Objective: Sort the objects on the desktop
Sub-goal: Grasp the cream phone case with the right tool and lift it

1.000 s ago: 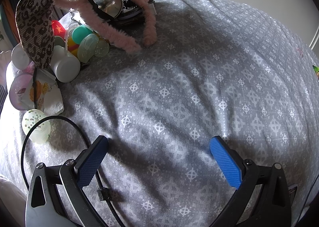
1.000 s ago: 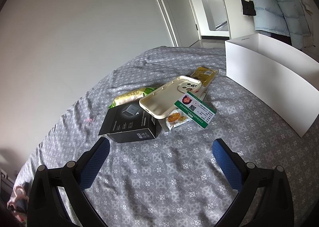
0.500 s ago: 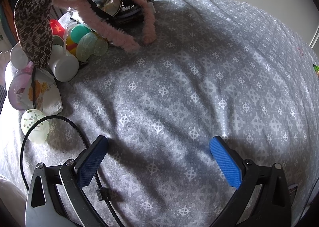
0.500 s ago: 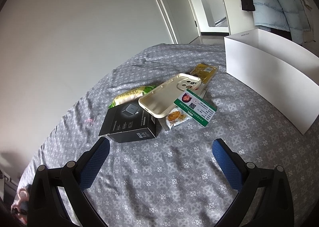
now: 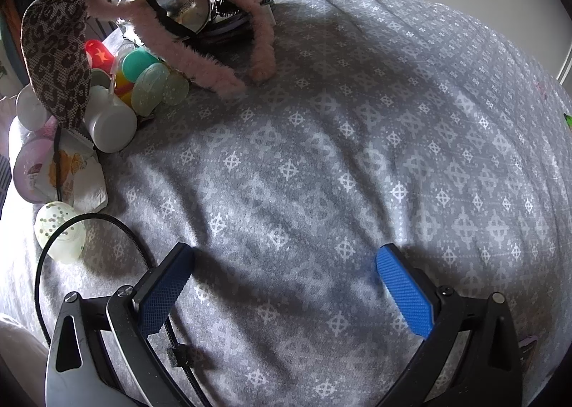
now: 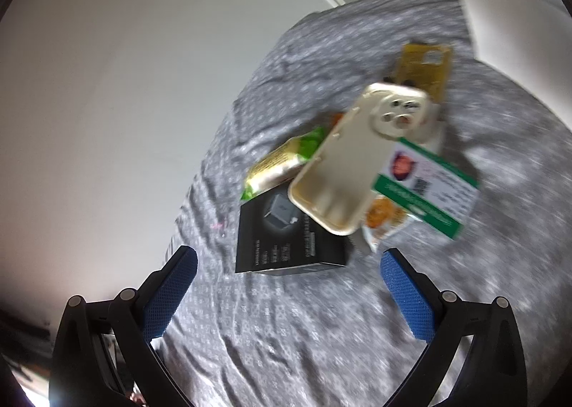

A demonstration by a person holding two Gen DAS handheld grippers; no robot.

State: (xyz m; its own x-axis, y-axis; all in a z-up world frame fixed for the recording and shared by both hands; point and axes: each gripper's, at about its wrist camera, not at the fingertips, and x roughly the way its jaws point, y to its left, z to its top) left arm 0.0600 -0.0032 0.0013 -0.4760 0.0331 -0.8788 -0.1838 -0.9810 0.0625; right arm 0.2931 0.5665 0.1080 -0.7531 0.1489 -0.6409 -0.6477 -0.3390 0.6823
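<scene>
My left gripper (image 5: pixel 284 257) is open and empty over the grey patterned cloth. Far left of it lies a heap: a leopard-print band (image 5: pixel 59 49), a pink fuzzy headband (image 5: pixel 200 67), a round mirror (image 5: pixel 184 6), white bottles (image 5: pixel 111 123), coloured plastic capsules (image 5: pixel 143 64) and a thin black headband (image 5: pixel 118 224). My right gripper (image 6: pixel 286 260) is open and empty, just short of a black box (image 6: pixel 286 239). On and behind the box lie a cream phone case (image 6: pixel 354 160), a green-edged card (image 6: pixel 425 185), a green snack pack (image 6: pixel 282 160) and a yellow packet (image 6: pixel 425 67).
A white box wall (image 6: pixel 518 14) stands at the far right of the right wrist view, which is tilted and blurred. A white wall (image 6: pixel 143 67) borders the cloth on the left. A snack wrapper (image 5: pixel 77 174) and a dotted capsule (image 5: pixel 59 228) lie near the left edge.
My right gripper has moved forward and tilted, so the black box pile is now much closer. My left gripper has barely shifted. Both stay open.
</scene>
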